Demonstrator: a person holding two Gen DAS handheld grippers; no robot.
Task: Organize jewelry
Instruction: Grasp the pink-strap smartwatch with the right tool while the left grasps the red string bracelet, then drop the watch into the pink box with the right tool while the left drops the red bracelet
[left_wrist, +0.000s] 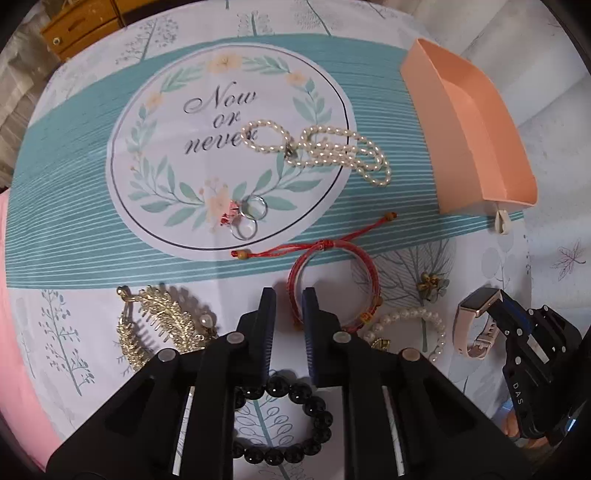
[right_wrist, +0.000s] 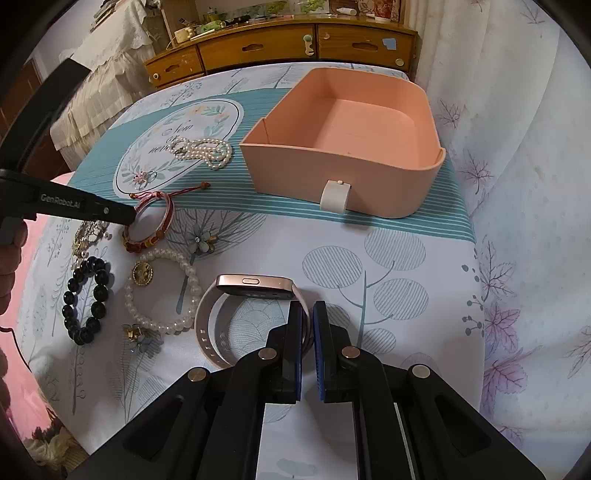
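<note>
My left gripper (left_wrist: 289, 295) points down at the cloth, and its fingers are closed on the left rim of a red woven bracelet (left_wrist: 365, 266). The right wrist view shows its tip (right_wrist: 129, 218) on that same bracelet (right_wrist: 168, 218). My right gripper (right_wrist: 307, 308) is shut on the pale pink strap of a rose-gold smartwatch (right_wrist: 255, 284) that stands on its edge. That grip (left_wrist: 506, 306) and the watch (left_wrist: 474, 306) show at the right of the left wrist view. An open, empty pink box (right_wrist: 332, 162) sits behind, also seen at the upper right (left_wrist: 480, 147).
On the printed cloth lie a pearl necklace (left_wrist: 343, 151), two rings (left_wrist: 251, 218), a pearl bracelet (right_wrist: 162, 295), a black bead bracelet (right_wrist: 85, 295), a gold leaf comb (left_wrist: 162, 317) and flower earrings (right_wrist: 201, 240). A wooden dresser (right_wrist: 277, 44) stands behind.
</note>
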